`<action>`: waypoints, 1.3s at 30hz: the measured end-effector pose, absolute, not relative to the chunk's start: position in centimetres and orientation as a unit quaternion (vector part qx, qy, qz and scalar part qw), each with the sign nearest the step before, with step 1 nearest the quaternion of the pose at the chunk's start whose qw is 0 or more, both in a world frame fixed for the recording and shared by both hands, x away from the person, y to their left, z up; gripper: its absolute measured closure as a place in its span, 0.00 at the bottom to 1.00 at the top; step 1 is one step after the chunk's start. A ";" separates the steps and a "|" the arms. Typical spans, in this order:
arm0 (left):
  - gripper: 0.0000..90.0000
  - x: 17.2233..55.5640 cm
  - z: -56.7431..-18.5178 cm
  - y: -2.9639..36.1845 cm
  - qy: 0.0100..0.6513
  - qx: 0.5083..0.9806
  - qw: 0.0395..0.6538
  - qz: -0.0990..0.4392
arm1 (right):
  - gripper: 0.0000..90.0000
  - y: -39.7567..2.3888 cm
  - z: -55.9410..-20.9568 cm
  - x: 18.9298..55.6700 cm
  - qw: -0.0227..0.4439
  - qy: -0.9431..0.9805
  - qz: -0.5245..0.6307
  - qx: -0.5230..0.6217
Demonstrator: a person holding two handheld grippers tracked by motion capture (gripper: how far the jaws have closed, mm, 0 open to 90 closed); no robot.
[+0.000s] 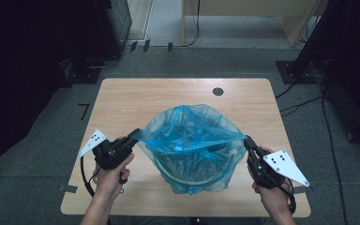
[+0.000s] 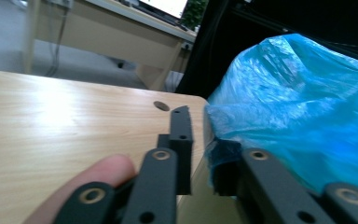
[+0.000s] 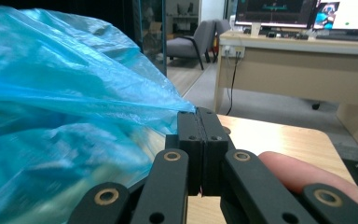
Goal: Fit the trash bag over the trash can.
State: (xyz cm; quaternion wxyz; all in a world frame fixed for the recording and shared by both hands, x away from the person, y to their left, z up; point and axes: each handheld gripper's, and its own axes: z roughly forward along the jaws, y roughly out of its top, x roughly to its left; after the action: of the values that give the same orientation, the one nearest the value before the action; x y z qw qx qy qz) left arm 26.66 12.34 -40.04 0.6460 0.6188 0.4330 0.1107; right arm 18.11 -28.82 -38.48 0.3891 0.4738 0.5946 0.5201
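The blue plastic bag [image 1: 192, 143], draped over a round bin [image 1: 187, 177] mid-counter [image 1: 136, 98], looks thin, slippery and tear-prone, so I'd grip its rim. My right tool [image 1: 247, 141] at 3 o'clock is clamped on the rim; my left tool [image 1: 133, 136] at 9 o'clock stands slightly apart, film against one jaw.

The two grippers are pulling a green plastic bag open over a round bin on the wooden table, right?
Not quite: the plastic bag is blue, not green, as the high view shows. The rest fits: the left gripper and the right gripper stretch its rim apart over the round bin on the wooden table.
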 end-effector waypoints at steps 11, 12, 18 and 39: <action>0.98 30.5 -43.0 8.8 0.460 0.644 0.610 0.032 | 1.00 -28.3 -40.9 22.9 0.313 0.630 0.493 0.512; 0.99 30.7 -43.4 8.5 0.467 0.648 0.602 0.021 | 1.00 -28.3 -41.3 23.2 0.300 0.633 0.491 0.518; 1.00 30.9 -45.5 7.9 0.482 0.655 0.581 -0.017 | 1.00 -27.7 -43.6 23.9 0.257 0.641 0.488 0.534; 0.97 30.3 -46.7 7.8 0.507 0.659 0.553 0.046 | 1.00 -26.0 -45.7 25.0 0.252 0.656 0.470 0.535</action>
State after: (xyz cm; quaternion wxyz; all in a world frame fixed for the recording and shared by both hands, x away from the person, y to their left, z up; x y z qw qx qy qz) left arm 30.30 7.78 -46.66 0.5535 0.6591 0.5072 0.0456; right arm 25.04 -26.02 -45.68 0.2522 0.5348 0.6556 0.4696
